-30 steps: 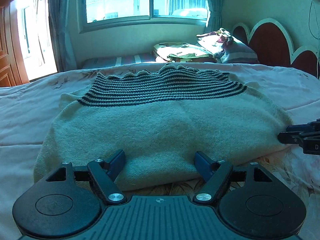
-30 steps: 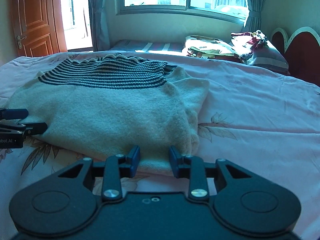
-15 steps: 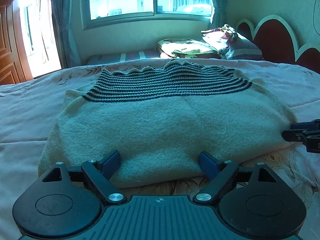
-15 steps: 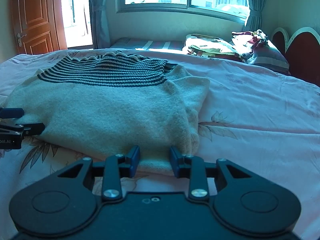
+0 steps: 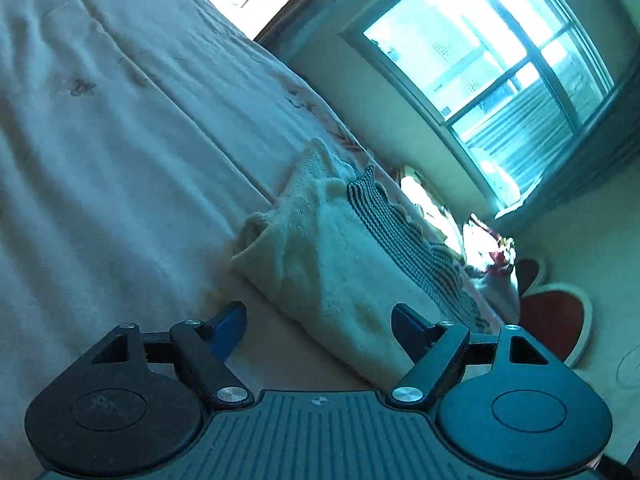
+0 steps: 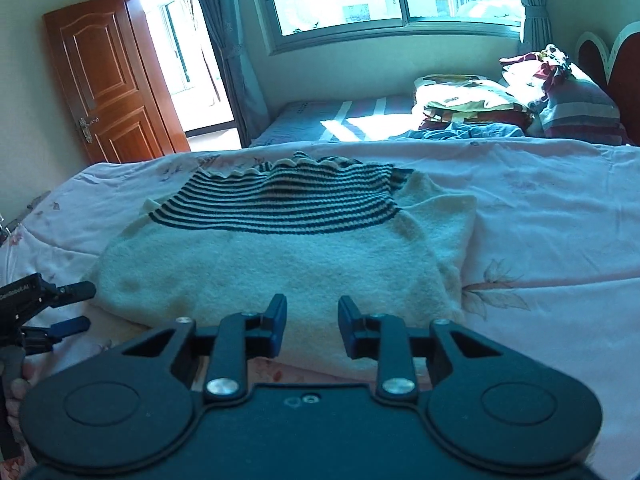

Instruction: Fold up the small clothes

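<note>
A cream sweater (image 6: 280,256) with a dark striped far band lies flat on the bed, sleeves folded in. My right gripper (image 6: 312,328) hovers over its near hem, jaws a small gap apart and closing, pads not pressing the cloth. My left gripper (image 6: 82,307) is at the sweater's near left corner, rolled on its side. In the left wrist view the sweater (image 5: 332,264) runs away diagonally, and the left gripper (image 5: 318,326) stands wide, jaws closing, with the sweater's edge in the gap, not pinched.
A pink floral bedsheet (image 6: 540,208) spreads on all sides of the sweater. Folded clothes (image 6: 464,104) and a striped pillow (image 6: 576,108) sit at the far right by the headboard (image 6: 624,64). A wooden door (image 6: 108,76) stands far left. A person's hand (image 6: 16,392) holds the left gripper.
The left gripper has slid from the near hem to the sweater's left corner and rolled sharply onto its side. The right gripper has risen a little and its jaws have narrowed slightly.
</note>
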Motion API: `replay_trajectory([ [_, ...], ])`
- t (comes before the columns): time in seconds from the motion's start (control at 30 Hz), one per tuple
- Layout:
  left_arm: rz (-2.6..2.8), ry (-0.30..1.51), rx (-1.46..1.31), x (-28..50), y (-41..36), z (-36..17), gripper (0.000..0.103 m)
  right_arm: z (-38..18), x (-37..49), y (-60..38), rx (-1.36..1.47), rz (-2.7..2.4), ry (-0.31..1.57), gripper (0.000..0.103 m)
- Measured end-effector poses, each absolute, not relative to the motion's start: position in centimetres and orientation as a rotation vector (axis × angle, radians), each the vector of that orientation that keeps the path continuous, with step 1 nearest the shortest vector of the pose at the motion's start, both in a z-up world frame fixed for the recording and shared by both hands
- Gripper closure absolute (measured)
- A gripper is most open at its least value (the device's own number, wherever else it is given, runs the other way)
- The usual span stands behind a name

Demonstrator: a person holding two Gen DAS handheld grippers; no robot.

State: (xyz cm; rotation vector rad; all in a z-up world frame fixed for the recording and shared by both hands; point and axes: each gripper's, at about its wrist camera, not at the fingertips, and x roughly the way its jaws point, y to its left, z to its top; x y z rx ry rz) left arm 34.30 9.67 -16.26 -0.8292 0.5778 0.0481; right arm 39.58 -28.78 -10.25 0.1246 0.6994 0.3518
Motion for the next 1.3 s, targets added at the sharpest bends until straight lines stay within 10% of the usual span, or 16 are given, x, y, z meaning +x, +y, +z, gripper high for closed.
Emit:
replay_trajectory([
  [0.17,0.091,0.516,-0.918,36.3,11.0,-17.7,0.043,-10.7,42.3,-26.0,0.151,0.397,0.701,0.086],
  [0.33,0.110,0.523,-0.939,37.5,11.8,-19.2,0.084,-12.0,45.4,-22.9,0.141,0.431,0.701,0.094],
  [0.77,0.008,0.520,-0.986,37.5,13.3,-19.9,0.090,-15.0,46.3,-18.6,-0.065,0.394,0.704,0.102],
  [1.1,-0.442,0.498,-0.766,42.7,3.9,-8.8,0.090,-15.0,48.4,-24.9,0.409,0.404,0.797,0.103],
  [1.3,-0.630,0.756,-0.538,46.8,-9.1,-10.3,0.090,-14.9,46.8,-38.6,0.900,0.311,0.713,0.073],
])
